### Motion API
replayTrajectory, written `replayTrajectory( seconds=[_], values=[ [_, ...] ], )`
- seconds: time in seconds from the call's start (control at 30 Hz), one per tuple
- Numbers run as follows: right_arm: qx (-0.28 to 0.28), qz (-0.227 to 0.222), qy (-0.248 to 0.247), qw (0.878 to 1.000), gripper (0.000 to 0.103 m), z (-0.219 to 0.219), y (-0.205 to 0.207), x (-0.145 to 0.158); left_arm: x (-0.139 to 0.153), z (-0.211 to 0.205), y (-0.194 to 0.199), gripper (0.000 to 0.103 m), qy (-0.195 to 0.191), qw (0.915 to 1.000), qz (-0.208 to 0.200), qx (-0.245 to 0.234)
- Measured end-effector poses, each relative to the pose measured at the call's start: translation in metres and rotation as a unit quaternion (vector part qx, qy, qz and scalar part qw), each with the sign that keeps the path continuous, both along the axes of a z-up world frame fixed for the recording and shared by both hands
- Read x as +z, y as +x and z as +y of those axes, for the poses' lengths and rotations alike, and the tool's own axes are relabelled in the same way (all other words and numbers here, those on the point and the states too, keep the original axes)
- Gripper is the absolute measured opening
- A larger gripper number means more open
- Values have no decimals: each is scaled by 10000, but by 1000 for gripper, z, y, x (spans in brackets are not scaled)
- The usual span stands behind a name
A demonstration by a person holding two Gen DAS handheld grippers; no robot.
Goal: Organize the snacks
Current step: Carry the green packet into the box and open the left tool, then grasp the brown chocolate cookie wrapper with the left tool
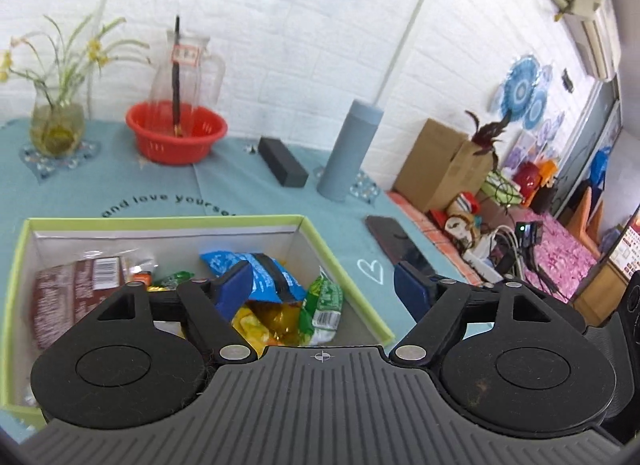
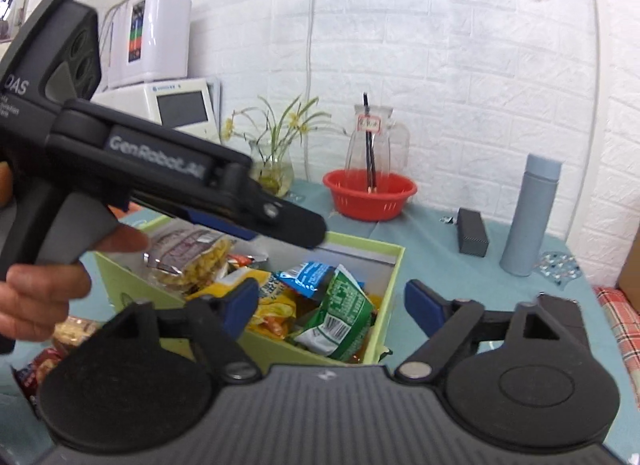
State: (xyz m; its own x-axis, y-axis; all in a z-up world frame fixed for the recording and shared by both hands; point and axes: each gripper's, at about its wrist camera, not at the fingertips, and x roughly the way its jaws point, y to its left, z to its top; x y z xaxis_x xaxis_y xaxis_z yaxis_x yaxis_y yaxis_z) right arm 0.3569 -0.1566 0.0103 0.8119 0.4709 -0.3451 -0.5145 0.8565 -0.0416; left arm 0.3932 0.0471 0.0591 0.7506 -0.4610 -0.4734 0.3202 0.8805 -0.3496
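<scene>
1 box (image 1: 347,273), 1 red basket (image 1: 176,133), 1 flask (image 1: 350,149), 1 jug (image 1: 188,73), 1 vase (image 1: 58,125), 1 phone (image 1: 390,235).

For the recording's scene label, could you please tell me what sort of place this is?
Most likely a lived-in room at home, not a lab: a table with a printed teal tablecloth, a vase of flowers, a wall air conditioner, and household clutter beside a cardboard box.

L gripper (image 1: 324,285) up front, jaws spread wide, nothing between the blue pads (image 1: 236,285). R gripper (image 2: 332,305) same deal: jaws wide apart, empty, tilted a bit downward. In the R wrist view the L gripper cuts across from upper left, nose angled down; person's left hand (image 2: 44,289) wraps its grip, one finger along the trigger.
</scene>
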Motion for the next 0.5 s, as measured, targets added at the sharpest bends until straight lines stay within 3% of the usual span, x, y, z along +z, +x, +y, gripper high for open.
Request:
replayTrajectory(
  seconds=[0.17,0.3,0.37,0.5],
  values=[
    [341,173,34,9993,94,6,-60,-15,-10,18,-57,74,109,9994,-68,312],
    [673,669,55,9955,94,29,-102,-43,-49,34,-87,76,19,9965,511,668],
    [824,994,101,9916,94,40,-117,-59,-69,45,-107,67,-133,9929,840,826],
    [985,1387,232,9852,94,53,-140,-76,-85,66,-163,68,-290,9884,943,1158]
  ],
)
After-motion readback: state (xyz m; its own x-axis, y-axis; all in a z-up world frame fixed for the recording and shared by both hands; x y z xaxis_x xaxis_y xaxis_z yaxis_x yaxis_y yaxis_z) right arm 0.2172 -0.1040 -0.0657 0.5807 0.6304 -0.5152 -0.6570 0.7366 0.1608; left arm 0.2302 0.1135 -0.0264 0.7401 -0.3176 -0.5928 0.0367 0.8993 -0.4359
